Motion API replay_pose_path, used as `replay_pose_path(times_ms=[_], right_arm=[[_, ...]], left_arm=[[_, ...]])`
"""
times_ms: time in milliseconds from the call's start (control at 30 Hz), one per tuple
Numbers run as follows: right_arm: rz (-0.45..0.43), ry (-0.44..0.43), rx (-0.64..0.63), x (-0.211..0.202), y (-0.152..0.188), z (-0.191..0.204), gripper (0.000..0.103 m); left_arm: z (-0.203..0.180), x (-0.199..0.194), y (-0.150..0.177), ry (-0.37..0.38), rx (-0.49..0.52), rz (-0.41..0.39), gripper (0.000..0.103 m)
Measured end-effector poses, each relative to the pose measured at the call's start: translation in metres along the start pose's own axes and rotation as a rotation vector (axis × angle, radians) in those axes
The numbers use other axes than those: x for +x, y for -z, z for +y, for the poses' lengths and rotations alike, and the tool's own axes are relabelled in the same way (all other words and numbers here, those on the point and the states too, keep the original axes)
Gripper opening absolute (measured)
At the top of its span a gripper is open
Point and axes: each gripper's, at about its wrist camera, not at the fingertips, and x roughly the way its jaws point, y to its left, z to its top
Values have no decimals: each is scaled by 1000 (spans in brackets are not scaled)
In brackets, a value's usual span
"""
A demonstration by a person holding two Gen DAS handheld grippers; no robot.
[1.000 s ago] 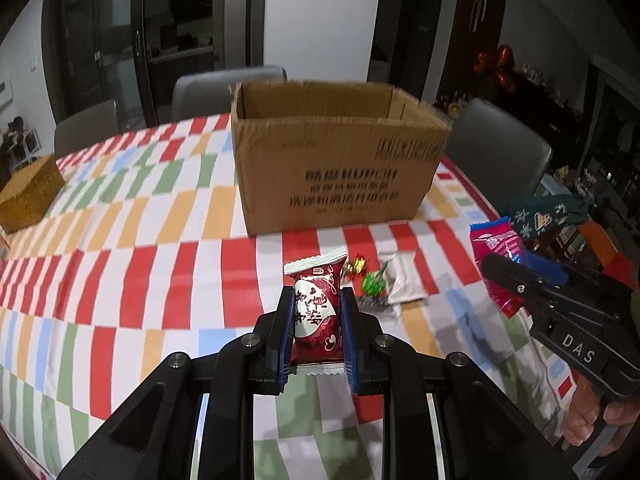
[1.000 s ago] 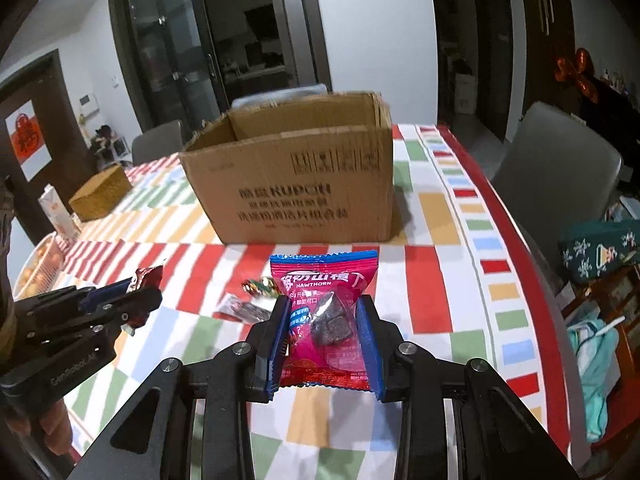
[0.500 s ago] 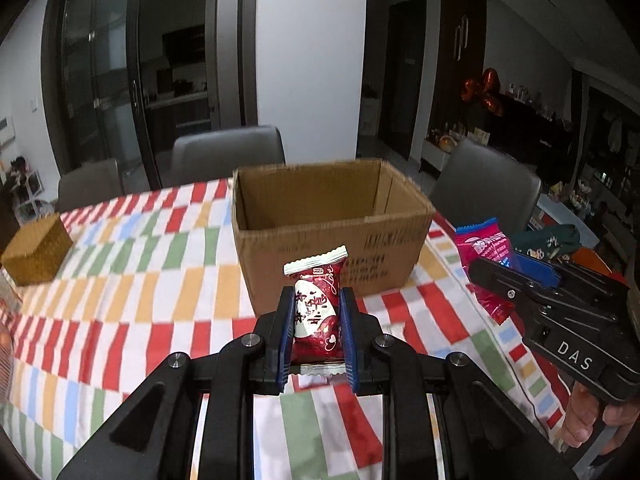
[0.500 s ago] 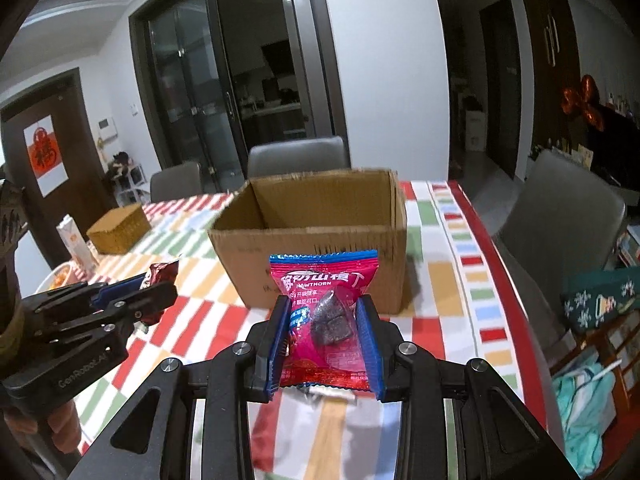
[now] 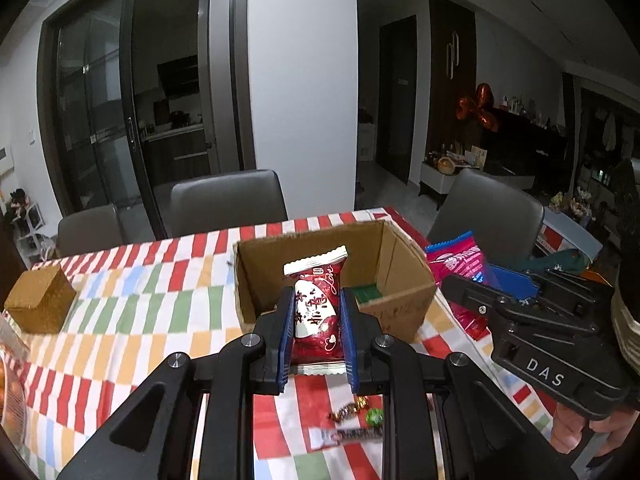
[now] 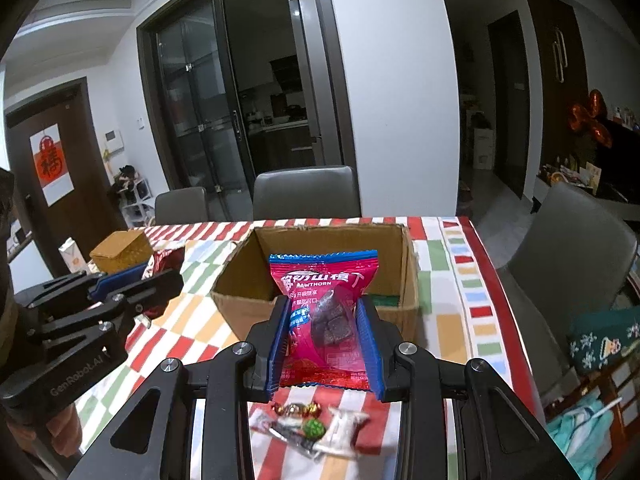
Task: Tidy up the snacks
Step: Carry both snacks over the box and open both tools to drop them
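Note:
My left gripper [image 5: 316,320] is shut on a dark red snack packet [image 5: 317,308] and holds it up in front of the open cardboard box [image 5: 404,300]. My right gripper [image 6: 326,320] is shut on a pink hawthorn packet [image 6: 324,304], also raised before the box [image 6: 240,308]. The right gripper [image 5: 472,300] with its pink packet [image 5: 456,258] shows at the right in the left wrist view. The left gripper [image 6: 136,284] shows at the left in the right wrist view. Something green [image 5: 366,292] lies inside the box. Several small candies [image 6: 308,420] lie on the striped tablecloth [image 5: 132,312] below the grippers.
A small brown woven box [image 5: 40,304] stands at the table's left, also in the right wrist view [image 6: 120,250]. A carton [image 6: 74,258] stands beside it. Grey chairs [image 5: 228,200] ring the table, one at the right [image 6: 580,260]. The table edge [image 6: 492,280] runs close on the right.
Both grippers have risen with their packets and now look down into the open box from above. The loose candies have slid low in both views.

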Motion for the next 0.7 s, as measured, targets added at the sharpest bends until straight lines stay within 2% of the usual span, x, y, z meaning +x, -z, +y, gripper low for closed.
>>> replay_pose_path(times_ms=[167, 433, 700], right_arm=[[14, -9, -4, 19, -17, -4, 34], [52, 8, -10, 54, -40, -13, 34], [99, 19, -37, 89, -51, -14, 34]], left_arm=[[8, 20, -15, 11, -14, 18, 22], [22, 61, -35, 26, -44, 89, 22], [30, 93, -41, 4, -44, 131, 22]])
